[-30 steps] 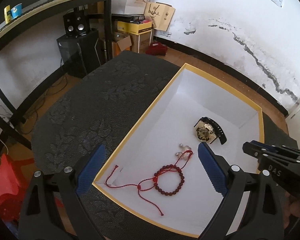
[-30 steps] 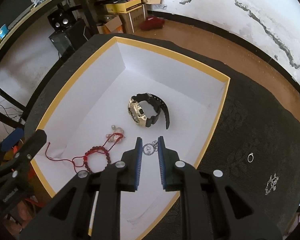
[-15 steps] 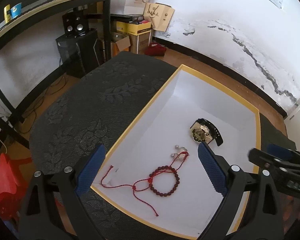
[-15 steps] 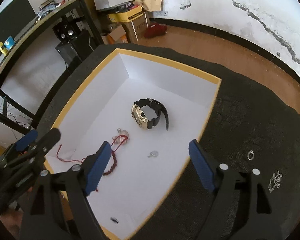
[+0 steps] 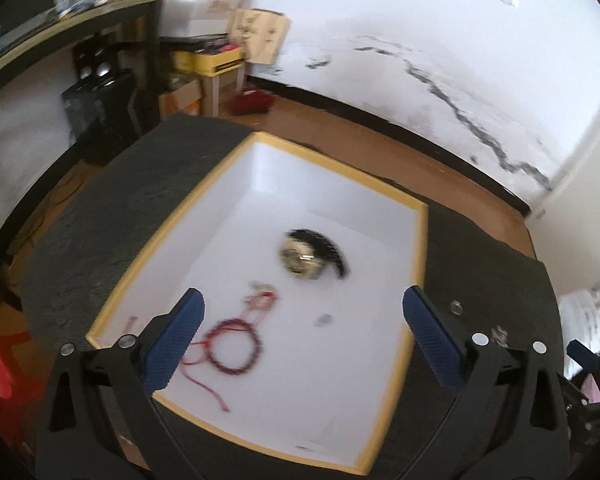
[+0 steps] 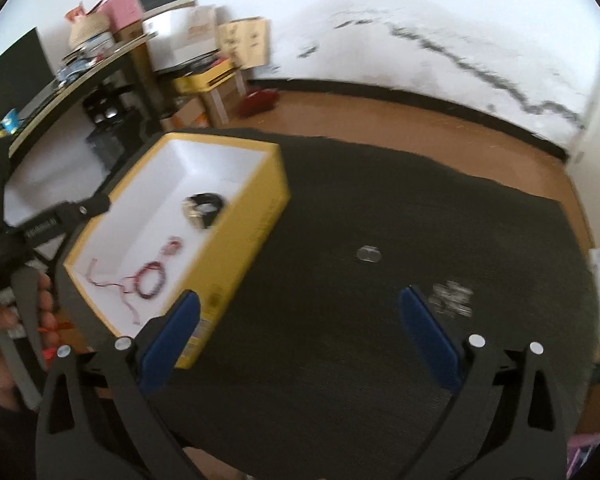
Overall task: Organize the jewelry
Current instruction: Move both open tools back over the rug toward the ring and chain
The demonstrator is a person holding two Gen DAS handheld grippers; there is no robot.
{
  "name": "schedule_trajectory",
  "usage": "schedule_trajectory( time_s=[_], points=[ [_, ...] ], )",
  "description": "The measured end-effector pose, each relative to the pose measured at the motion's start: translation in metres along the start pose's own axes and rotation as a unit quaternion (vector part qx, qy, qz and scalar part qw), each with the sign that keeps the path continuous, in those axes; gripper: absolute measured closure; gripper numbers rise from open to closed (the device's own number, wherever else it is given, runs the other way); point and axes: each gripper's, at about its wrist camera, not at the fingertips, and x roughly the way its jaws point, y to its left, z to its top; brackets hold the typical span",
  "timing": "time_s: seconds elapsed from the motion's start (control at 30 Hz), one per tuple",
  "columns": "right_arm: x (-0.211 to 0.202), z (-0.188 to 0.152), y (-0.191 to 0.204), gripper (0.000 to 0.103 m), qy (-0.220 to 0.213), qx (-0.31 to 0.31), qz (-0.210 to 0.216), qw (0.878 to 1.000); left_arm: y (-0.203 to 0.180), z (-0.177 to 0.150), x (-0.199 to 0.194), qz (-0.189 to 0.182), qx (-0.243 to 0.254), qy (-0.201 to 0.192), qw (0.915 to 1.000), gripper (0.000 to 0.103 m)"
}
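Note:
A yellow-rimmed white box (image 5: 418,240) (image 6: 260,216) sits on a dark tabletop. Inside lie a black and gold watch (image 5: 310,258) (image 6: 203,210), a red bead bracelet with cord (image 5: 232,350) (image 6: 150,282), small earrings (image 5: 262,298) and a small silver piece (image 5: 324,320). My left gripper (image 5: 302,344) is open and empty above the box's near half. My right gripper (image 6: 298,336) is open and empty over the dark tabletop right of the box. A silver ring (image 6: 369,254) and a silver chain piece (image 6: 452,298) lie on the tabletop ahead of it.
The dark patterned table cover (image 6: 380,200) ends at a wooden floor (image 6: 420,120). A black desk (image 5: 80,28) and cardboard boxes (image 5: 216,68) stand at the back left by the white wall. The hand holding the left gripper shows at the left edge (image 6: 4,320).
My right gripper opened, left the small silver piece in the box and swung right over the tabletop. My left gripper drifted right over the box. Both views are motion-blurred.

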Motion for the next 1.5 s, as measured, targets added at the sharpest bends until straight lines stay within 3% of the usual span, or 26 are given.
schedule_trajectory(
  time_s=[0.17, 0.33, 0.5, 0.67, 0.9, 1.5],
  points=[
    [-0.013, -0.036, -0.05, 0.007, -0.045, 0.028, -0.048, 0.997, -0.073, -0.017, -0.002, -0.042, 0.08, -0.001, 0.9959, 0.006],
    [0.004, -0.066, -0.104, 0.007, -0.029, 0.07, -0.073, 0.994, -0.14, -0.048, 0.015, -0.059, 0.158, 0.006, 0.9857, 0.006],
    [0.017, -0.08, -0.136, 0.007, -0.012, 0.084, -0.09, 0.992, -0.18, -0.068, 0.035, -0.063, 0.172, 0.019, 0.9829, 0.006],
    [0.024, -0.089, -0.152, 0.007, 0.002, 0.09, -0.092, 0.992, -0.2, -0.074, 0.048, -0.067, 0.165, 0.028, 0.9837, 0.006],
    [0.026, -0.093, -0.16, 0.007, 0.009, 0.096, -0.09, 0.991, -0.229, -0.087, 0.057, -0.057, 0.196, 0.028, 0.9786, 0.006],
    [0.028, -0.089, -0.164, 0.007, 0.009, 0.096, -0.085, 0.992, -0.237, -0.084, 0.083, -0.044, 0.191, 0.043, 0.9797, 0.006]
  ],
)
